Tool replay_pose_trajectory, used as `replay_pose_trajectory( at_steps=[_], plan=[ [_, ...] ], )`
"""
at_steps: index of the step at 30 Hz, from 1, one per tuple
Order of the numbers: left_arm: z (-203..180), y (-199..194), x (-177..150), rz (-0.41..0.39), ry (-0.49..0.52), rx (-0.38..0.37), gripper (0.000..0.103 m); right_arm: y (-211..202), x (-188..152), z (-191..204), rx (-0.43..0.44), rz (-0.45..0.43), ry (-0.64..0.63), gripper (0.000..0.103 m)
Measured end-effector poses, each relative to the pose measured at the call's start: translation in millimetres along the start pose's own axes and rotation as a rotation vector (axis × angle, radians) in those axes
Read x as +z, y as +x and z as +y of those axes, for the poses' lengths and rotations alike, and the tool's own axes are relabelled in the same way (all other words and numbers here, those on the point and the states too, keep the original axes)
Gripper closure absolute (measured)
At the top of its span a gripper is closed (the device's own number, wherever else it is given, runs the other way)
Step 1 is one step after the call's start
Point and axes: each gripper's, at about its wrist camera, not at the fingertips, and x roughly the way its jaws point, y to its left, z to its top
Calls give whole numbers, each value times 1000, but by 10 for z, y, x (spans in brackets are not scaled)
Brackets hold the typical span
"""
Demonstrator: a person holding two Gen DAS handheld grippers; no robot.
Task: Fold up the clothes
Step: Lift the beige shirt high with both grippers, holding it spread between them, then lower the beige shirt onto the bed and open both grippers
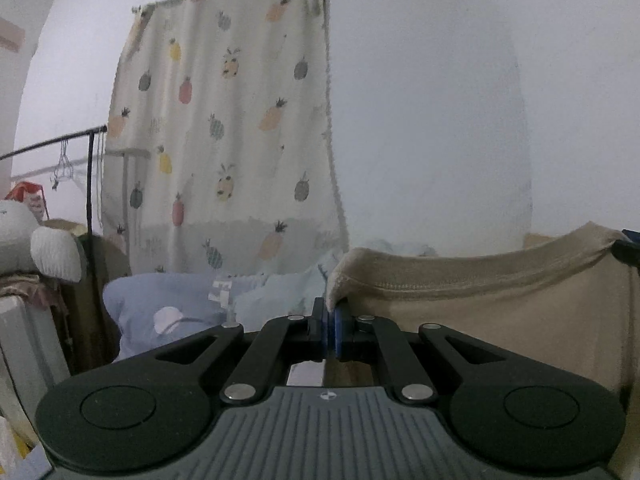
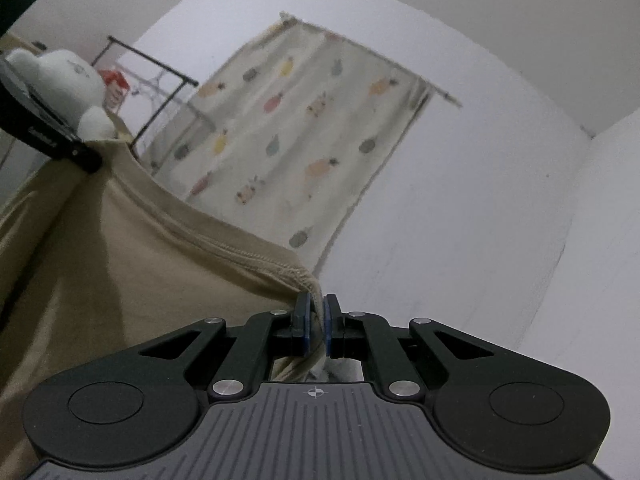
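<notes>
The left gripper (image 1: 329, 330) has its jaws clamped on one corner of a beige T-shirt (image 1: 500, 312), and the right gripper (image 2: 316, 330) pinches the opposite corner, so the ribbed neckline hangs stretched between them. The shirt's lower part is cut off below both views. Behind it hang a pineapple-print curtain (image 1: 224, 132) and a black clothes rail (image 1: 56, 144); a white plush toy (image 2: 60, 76) sits partly hidden at the edge.
</notes>
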Motion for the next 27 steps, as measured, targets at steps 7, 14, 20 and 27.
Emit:
replay_pose_trajectory(
  at_steps=[7,14,20,27],
  plan=[
    [-18,153,-22,31,18,33,96,570,-159,-42,2,43,28,95],
    [-103,973,-626,191,64,61,96,1553,-890,176,75,209,36,95],
    [-152,1880,-1505,388,103,70,96,2384,-1899,681,187,384,88,95],
    [-159,2820,-2449,567,192,67,96,3104,-2851,1261,286,524,136,95]
  ],
)
